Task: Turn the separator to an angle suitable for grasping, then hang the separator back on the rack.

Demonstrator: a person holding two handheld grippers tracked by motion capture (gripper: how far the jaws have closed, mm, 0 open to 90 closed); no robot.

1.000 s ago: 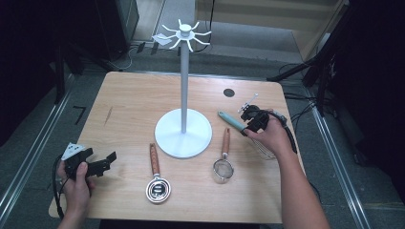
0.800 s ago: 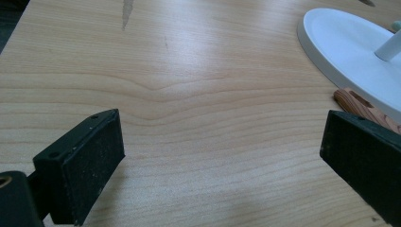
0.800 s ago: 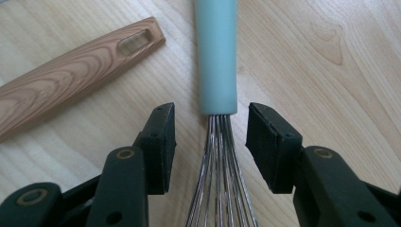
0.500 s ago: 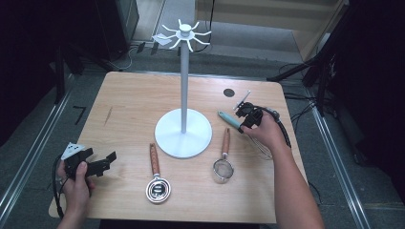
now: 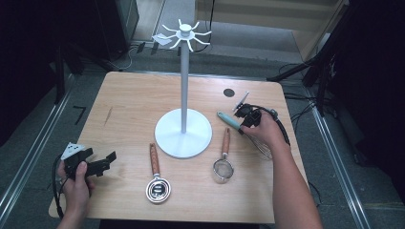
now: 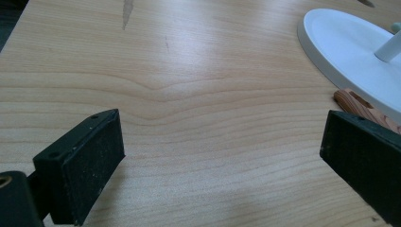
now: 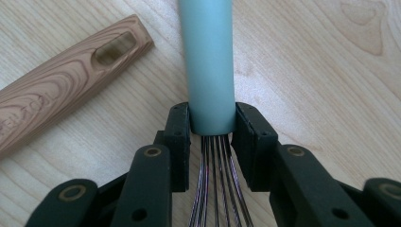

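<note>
A whisk with a teal handle (image 5: 228, 119) (image 7: 208, 61) lies on the right side of the wooden table (image 5: 129, 102). My right gripper (image 5: 245, 120) (image 7: 212, 124) is shut on the base of that handle, where the wires (image 7: 213, 189) begin. A white hook stand (image 5: 183, 129) rises from the table's middle. In front of it lie a wood-handled strainer (image 5: 223, 162) and a wood-handled round utensil (image 5: 155, 179). My left gripper (image 5: 95, 164) (image 6: 222, 165) rests open at the front left, nothing between its jaws.
The stand's round base (image 6: 352, 56) and a wooden handle tip (image 6: 359, 106) lie to the right in the left gripper view. A small black disc (image 5: 229, 92) is set in the table at the back right. Floor rails flank the table.
My right gripper has moved left and forward along the whisk onto its handle base and shut on it. The left gripper has stayed put.
</note>
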